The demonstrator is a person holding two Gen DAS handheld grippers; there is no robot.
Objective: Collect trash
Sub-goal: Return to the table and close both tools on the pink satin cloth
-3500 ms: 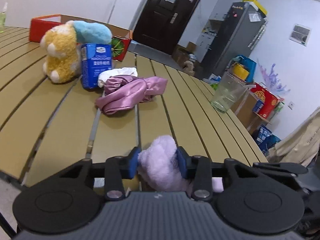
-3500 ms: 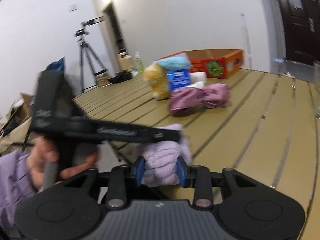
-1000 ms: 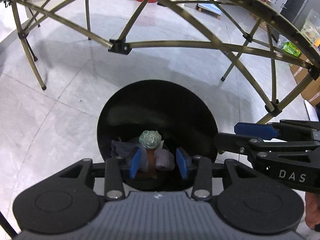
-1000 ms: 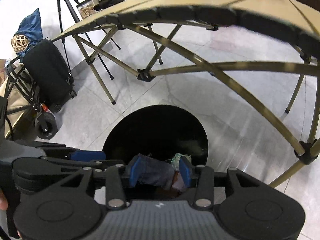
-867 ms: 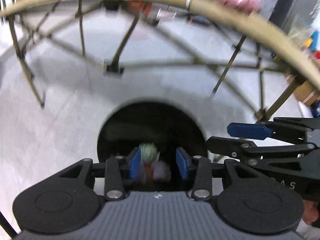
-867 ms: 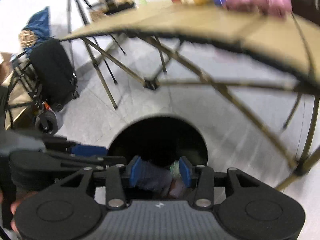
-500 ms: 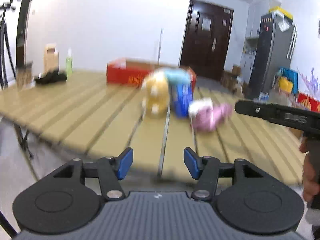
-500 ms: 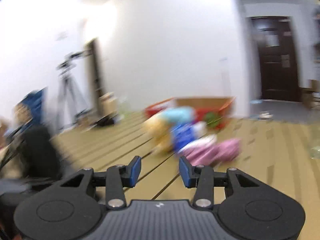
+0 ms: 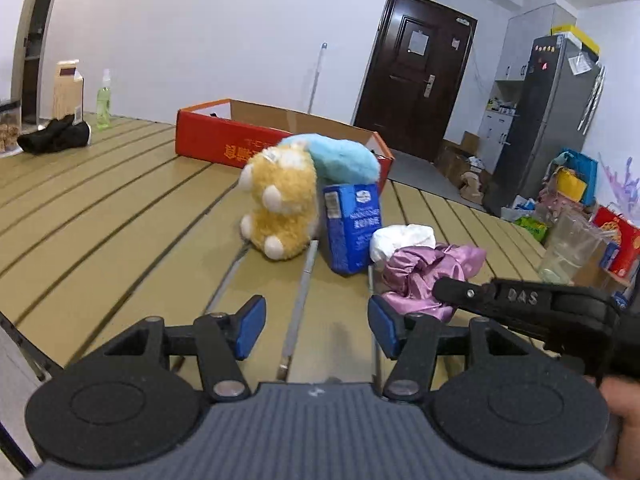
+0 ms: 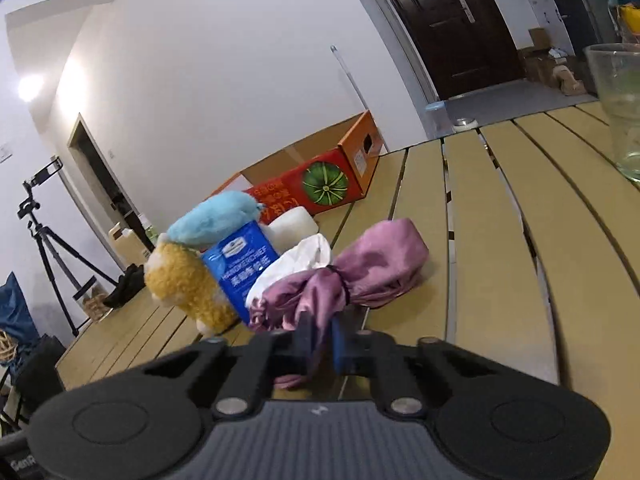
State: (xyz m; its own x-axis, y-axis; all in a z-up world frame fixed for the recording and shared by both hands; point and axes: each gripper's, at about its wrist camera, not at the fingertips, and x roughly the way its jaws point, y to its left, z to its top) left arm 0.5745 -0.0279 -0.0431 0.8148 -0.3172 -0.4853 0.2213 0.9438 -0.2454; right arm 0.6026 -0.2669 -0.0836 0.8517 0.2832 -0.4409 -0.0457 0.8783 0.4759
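A crumpled purple satin cloth (image 10: 360, 272) lies on the slatted wooden table (image 10: 560, 280), also in the left wrist view (image 9: 428, 276). My right gripper (image 10: 320, 340) is shut on its near edge. My left gripper (image 9: 314, 324) is open and empty above the table, left of the cloth. The right gripper's body (image 9: 520, 304) reaches in from the right there. A white crumpled wad (image 9: 402, 240) lies behind the cloth, beside a blue handkerchief box (image 9: 352, 228).
A yellow plush toy (image 9: 280, 200) with a light-blue plush (image 9: 340, 160) on it stands by the box. An open red cardboard box (image 9: 240, 140) lies behind. A clear glass (image 10: 620, 108) stands at the right. A black item (image 9: 52, 138) and a green bottle (image 9: 103, 100) are far left.
Both grippers rose from over the black bin below the table back to the tabletop. The left gripper opened wider. The right gripper closed on the purple cloth.
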